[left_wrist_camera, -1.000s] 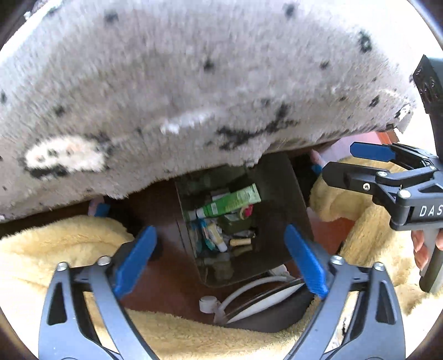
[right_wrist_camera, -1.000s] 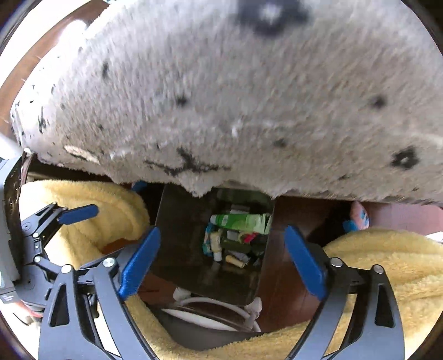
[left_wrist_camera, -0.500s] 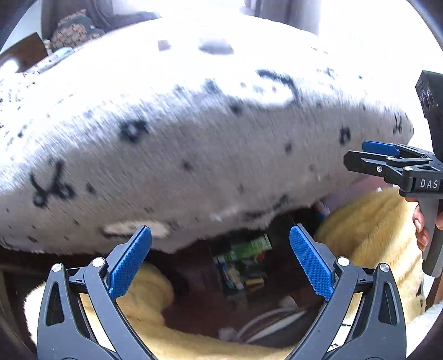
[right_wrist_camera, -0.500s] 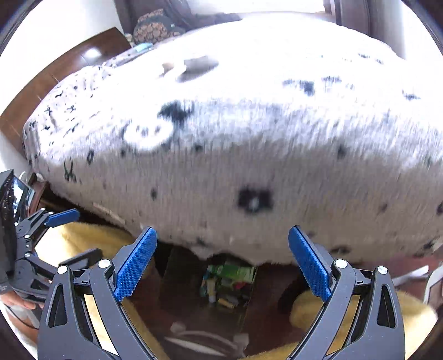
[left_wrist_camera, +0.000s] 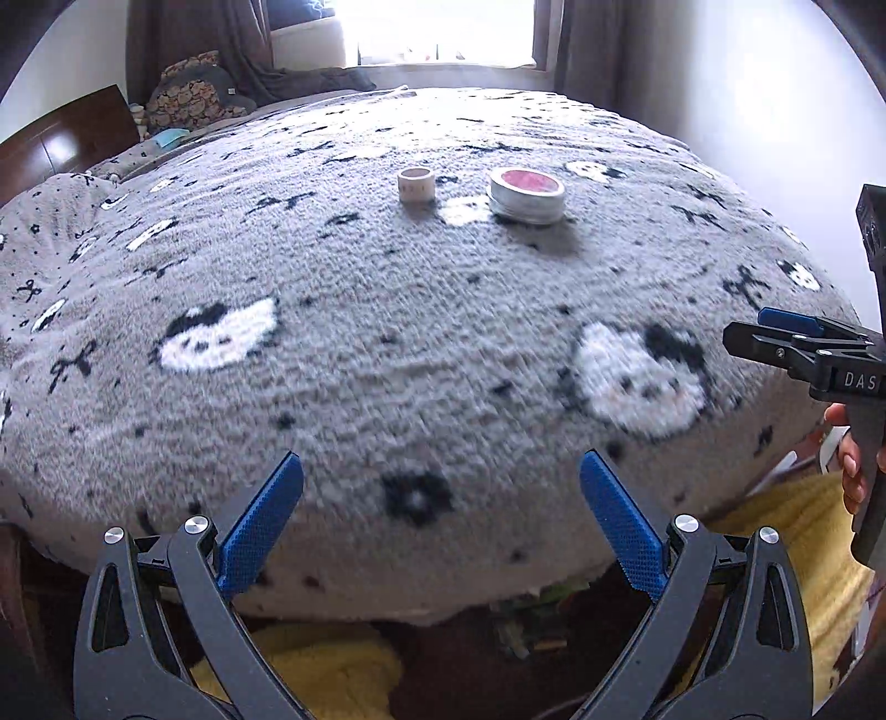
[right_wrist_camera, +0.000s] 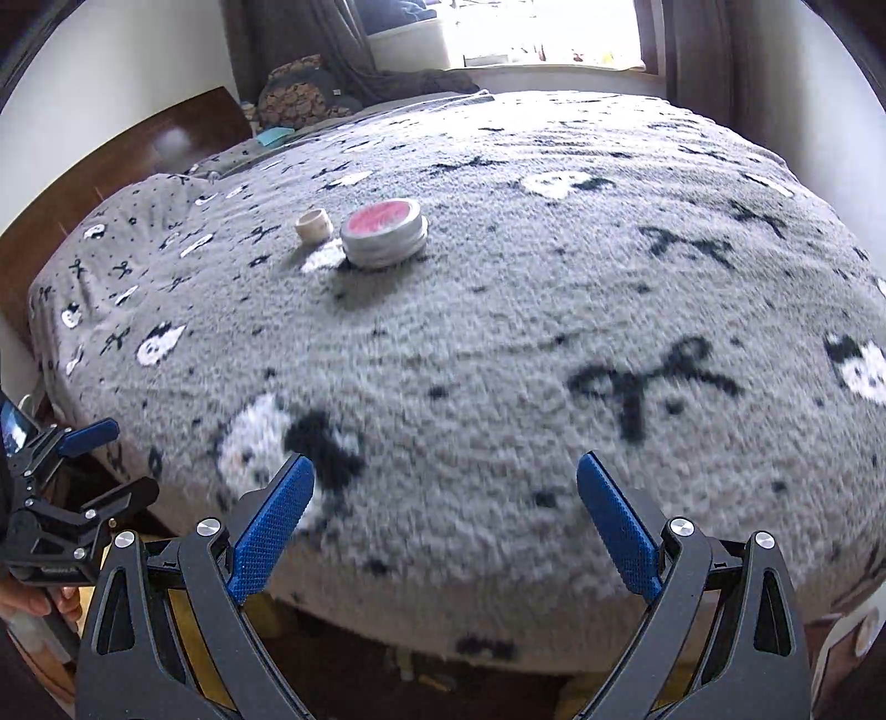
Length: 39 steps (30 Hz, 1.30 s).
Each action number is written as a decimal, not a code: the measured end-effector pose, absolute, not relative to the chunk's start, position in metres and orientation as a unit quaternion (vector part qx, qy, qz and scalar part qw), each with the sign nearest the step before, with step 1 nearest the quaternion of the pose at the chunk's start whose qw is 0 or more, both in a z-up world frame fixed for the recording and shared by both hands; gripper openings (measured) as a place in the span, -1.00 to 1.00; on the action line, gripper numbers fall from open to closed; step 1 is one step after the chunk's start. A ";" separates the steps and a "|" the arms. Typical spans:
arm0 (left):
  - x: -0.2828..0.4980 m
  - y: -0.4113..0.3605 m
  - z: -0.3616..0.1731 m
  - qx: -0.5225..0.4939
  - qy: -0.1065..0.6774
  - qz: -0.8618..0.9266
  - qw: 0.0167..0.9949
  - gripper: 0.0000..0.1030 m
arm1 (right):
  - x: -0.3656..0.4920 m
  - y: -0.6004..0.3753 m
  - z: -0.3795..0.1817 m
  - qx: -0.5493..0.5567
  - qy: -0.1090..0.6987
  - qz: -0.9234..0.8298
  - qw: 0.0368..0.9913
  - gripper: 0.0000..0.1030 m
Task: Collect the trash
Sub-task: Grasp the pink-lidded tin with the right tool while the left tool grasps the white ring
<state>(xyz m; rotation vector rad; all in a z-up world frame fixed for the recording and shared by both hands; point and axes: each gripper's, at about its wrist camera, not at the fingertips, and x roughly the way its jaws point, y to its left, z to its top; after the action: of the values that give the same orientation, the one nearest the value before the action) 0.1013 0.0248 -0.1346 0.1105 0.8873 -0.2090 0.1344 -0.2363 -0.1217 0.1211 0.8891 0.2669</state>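
Trash sits out on the bed (left_wrist_camera: 387, 332): a round metal tin (left_wrist_camera: 526, 195) with a pinkish-red top and silver ribbed sides, and just to its left, a little apart from it, a small cream-coloured ring (left_wrist_camera: 416, 185) standing on its flat end, hollow through the middle. From the right wrist view the same pair shows with the ring (right_wrist_camera: 314, 224) beside the tin (right_wrist_camera: 384, 232), towards the headboard (right_wrist_camera: 127, 160). Both rest on a fluffy grey blanket (right_wrist_camera: 554, 332) patterned with black bows and white cartoon faces, in the further half of the bed, towards the window (left_wrist_camera: 443, 30).

The left hand-held gripper (left_wrist_camera: 437, 518) hangs at the near edge of the bed with its blue-padded jaws spread wide and nothing between them, well short of the two items. The right hand-held gripper (right_wrist_camera: 443, 518) is likewise wide apart and holding nothing, also at the near edge. In the left view the right one (left_wrist_camera: 797, 338) shows side-on at the frame's edge, with fingers (left_wrist_camera: 850, 465) curled on its handle.

Below the blanket's edge a yellow fluffy fabric (left_wrist_camera: 332, 659) lies on the floor, and a dark bin with blurred coloured items in it (left_wrist_camera: 526, 626) peeks out under the overhang. A dark patterned cushion (left_wrist_camera: 188, 102) sits at the far end near the curtains (left_wrist_camera: 221, 39).
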 end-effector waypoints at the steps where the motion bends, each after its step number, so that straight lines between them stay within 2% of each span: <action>1: 0.107 0.028 -0.133 0.053 0.427 -0.101 0.897 0.84 | 0.141 -0.234 -0.120 0.057 0.428 0.130 0.893 0.87; 15: 0.188 0.043 -0.143 0.038 0.440 -0.094 0.892 0.83 | 0.266 -0.168 -0.131 0.049 0.436 0.139 0.888 0.87; 21: 0.218 0.044 -0.144 0.048 0.440 -0.092 0.892 0.82 | 0.295 -0.154 -0.133 0.044 0.441 0.138 0.886 0.85; 26: 0.241 0.037 -0.144 0.047 0.440 -0.098 0.891 0.79 | 0.307 -0.153 -0.135 0.031 0.449 0.125 0.884 0.37; 28: 0.251 0.032 -0.143 0.047 0.437 -0.100 0.893 0.77 | 0.309 -0.158 -0.133 0.039 0.445 0.130 0.885 0.37; 32: 0.275 0.019 -0.139 0.041 0.429 -0.108 0.896 0.66 | 0.307 -0.177 -0.126 0.040 0.428 0.122 0.895 0.37; 35: 0.297 0.016 -0.137 0.025 0.425 -0.105 0.899 0.42 | 0.305 -0.195 -0.121 0.047 0.424 0.124 0.896 0.37; 39: 0.323 0.008 -0.139 0.019 0.426 -0.108 0.898 0.27 | 0.301 -0.215 -0.118 0.047 0.421 0.120 0.898 0.37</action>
<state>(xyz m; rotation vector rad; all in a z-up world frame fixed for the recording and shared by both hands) 0.3226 0.0077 -0.1385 0.0389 0.8828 -0.2231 0.3012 -0.2152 -0.1177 0.0965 0.8712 0.2482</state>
